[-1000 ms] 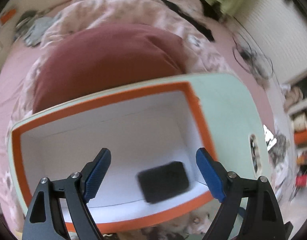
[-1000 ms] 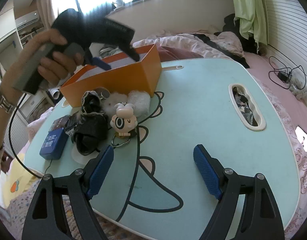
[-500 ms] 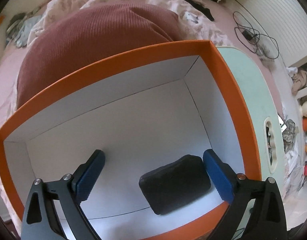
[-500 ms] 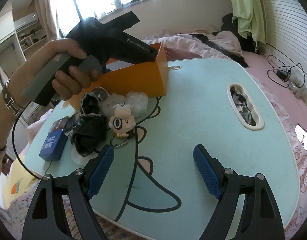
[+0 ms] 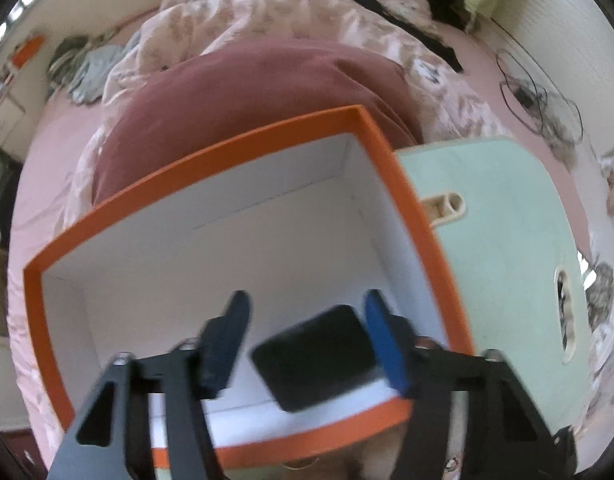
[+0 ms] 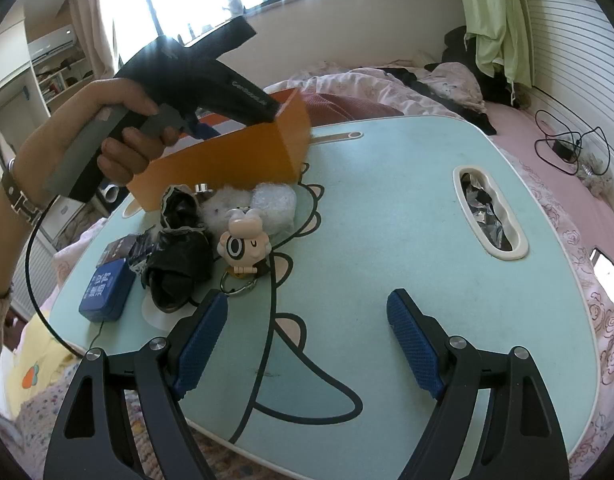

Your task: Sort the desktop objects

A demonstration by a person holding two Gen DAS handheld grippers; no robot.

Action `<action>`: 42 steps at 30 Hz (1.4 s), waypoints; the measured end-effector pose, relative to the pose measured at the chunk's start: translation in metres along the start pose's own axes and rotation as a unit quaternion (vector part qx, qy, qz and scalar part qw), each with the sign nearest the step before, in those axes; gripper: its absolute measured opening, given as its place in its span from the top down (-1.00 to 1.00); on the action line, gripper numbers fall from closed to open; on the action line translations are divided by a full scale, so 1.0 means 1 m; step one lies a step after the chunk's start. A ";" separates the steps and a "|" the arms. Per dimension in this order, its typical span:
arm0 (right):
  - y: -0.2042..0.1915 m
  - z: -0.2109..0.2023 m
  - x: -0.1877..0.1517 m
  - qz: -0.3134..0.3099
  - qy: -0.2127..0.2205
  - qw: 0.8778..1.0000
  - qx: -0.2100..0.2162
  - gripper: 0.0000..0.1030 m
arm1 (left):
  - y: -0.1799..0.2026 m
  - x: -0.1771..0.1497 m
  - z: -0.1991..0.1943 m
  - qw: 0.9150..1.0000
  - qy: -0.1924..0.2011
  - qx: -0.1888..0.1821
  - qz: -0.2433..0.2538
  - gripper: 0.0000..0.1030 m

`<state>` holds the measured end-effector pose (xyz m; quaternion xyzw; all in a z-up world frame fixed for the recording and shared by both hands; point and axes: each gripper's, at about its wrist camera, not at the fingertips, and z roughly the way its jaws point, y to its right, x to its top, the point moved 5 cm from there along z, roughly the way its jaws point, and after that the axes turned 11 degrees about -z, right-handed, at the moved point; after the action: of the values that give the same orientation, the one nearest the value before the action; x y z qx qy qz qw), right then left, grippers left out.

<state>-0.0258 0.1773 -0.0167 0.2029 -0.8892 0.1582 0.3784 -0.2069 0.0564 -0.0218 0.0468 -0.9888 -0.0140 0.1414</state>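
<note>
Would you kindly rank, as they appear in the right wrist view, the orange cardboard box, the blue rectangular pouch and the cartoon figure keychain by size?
1. Orange cardboard box, clearly largest.
2. Blue rectangular pouch and cartoon figure keychain: they look about alike, so I would not rank them.

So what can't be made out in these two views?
- Left wrist: the black pouch in the orange box is motion-blurred; its type is unreadable.
- Right wrist: the box interior is hidden by its wall and the left gripper's body.
- Right wrist: the blue packet's print is too small.
</note>
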 end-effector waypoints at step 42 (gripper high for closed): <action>0.003 0.000 0.003 0.007 0.004 1.000 -0.002 -0.59 | 0.017 -0.040 -0.037 0.995 -0.052 -0.063 0.058 -0.01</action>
<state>-0.0288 0.1794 -0.0148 0.1952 -0.8894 0.1595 0.3813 -0.1595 0.0764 0.0027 -0.0205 -0.9930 -0.0704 0.0929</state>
